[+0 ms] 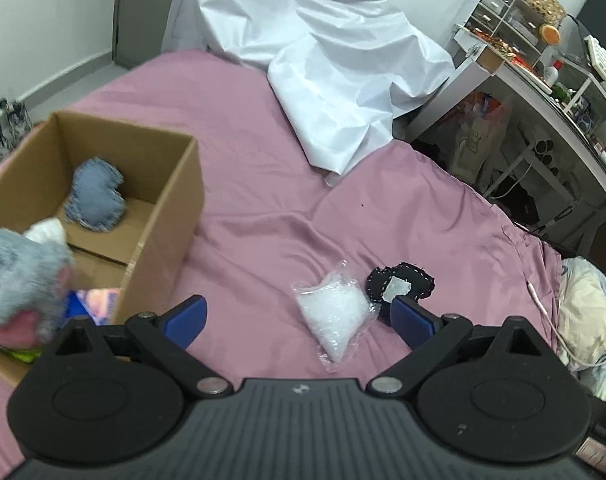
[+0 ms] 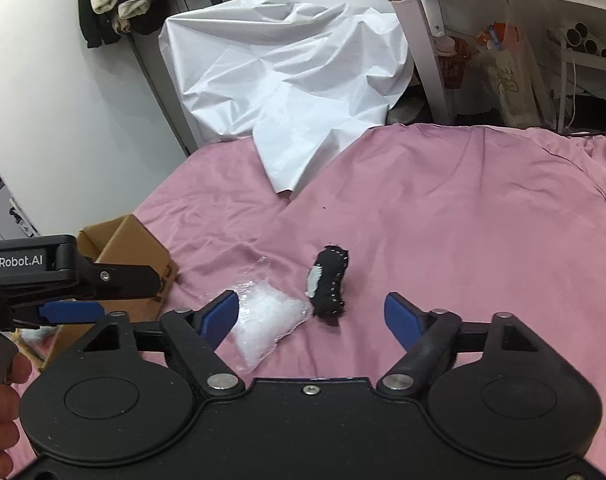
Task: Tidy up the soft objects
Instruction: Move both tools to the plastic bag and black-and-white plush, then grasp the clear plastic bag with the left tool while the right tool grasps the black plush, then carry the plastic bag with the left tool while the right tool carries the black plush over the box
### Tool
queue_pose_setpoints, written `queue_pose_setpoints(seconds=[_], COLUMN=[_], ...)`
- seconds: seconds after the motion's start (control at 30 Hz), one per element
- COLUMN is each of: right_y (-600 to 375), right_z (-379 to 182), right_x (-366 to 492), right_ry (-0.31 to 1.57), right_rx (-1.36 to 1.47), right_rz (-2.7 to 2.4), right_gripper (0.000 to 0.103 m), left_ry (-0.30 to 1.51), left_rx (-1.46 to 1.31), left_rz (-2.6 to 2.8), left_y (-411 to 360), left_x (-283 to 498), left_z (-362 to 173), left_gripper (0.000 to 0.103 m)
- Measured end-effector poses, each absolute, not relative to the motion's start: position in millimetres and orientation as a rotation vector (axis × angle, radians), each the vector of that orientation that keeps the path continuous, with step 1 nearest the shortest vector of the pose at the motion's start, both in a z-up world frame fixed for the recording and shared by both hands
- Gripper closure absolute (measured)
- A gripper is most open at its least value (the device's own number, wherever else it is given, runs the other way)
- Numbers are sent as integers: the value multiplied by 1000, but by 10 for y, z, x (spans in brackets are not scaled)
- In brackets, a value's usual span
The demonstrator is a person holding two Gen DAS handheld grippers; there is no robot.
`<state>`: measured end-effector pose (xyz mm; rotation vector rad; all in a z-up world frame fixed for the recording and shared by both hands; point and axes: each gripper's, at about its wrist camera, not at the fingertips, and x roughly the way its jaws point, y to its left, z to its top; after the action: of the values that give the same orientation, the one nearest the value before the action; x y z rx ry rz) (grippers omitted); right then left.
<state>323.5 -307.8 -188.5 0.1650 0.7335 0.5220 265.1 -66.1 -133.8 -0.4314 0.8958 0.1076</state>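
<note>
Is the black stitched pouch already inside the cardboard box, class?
No: the black stitched pouch lies on the pink bedsheet beside the clear plastic bag, well outside the cardboard box.

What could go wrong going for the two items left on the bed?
The clear plastic bag of white filling looks slippery and may slide out of a pinch. The black stitched pouch lies right beside it, so open jaws could snag both. The cardboard box already looks crowded near the grey plush toy.
</note>
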Motion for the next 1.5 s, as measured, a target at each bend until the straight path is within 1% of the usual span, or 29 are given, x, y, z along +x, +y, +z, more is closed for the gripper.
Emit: queue_pose_setpoints(seconds=[0.07,0.13,0.2,0.3,0.5,0.67,0.7,0.77,0.8,0.83,0.87,0.9,0.93,0.97,1.03,1.13,1.5], right_y=[-3079,-3069,-3063,-3039,-3003,-2991,-2991,-2971,-2961,-2950,-2932,-2914,-2889,-2865,-2844,-2866,-2888], right_z=[-1931,-1970,-2005,-2043,-2128,-2197,-2207,-2221,-2226,-2228,-2230,-2234,-2235,-2232,-2213,-2179,-1901], right_x=[3274,3314,3357,3400,3511,3596,3607,3629,3641,3652,3664,3675,3682,3677,3664,3639,3473], right_ry=[743,755,765,772,787,805,809,814,815,816,819,822,826,828,825,843,779], right_rx=[154,145,142,132,124,134,136,138,140,145,150,152,151,150,146,184,220], right_rz=[521,521,520,521,522,521,522,522,521,519,521,525,531,536,536,528,522], right_gripper=[34,38,39,39,40,51,52,55,56,59,66,70,77,80,83,84,85], left_ry=[909,926,936,952,983,1009,1017,1016,1011,1010,1011,1009,1007,1004,998,989,918], left_rx=[-469,-498,-526,-563,-638,-672,-678,-683,-687,-695,-704,-708,-707,-705,-705,-708,-666], left_rz=[99,97,98,101,75,64,66,72,72,70,72,76,78,78,85,100,114], left_y=[-663,-663,-670,-683,-672,-692,-695,-693,-693,-691,-688,-687,-690,-693,-686,-661,-566], left_x=[2704,2756,2807,2887,3070,3187,3199,3204,3203,3206,3204,3202,3199,3195,3173,3126,2948], left_z=[-1412,-1482,-1553,-1658,-1881,-2024,-2054,-2086,-2092,-2101,-2105,-2101,-2092,-2080,-2059,-2019,-1676], left_gripper=[7,7,8,14,28,34,36,46,50,57,60,62,64,66,68,69,69])
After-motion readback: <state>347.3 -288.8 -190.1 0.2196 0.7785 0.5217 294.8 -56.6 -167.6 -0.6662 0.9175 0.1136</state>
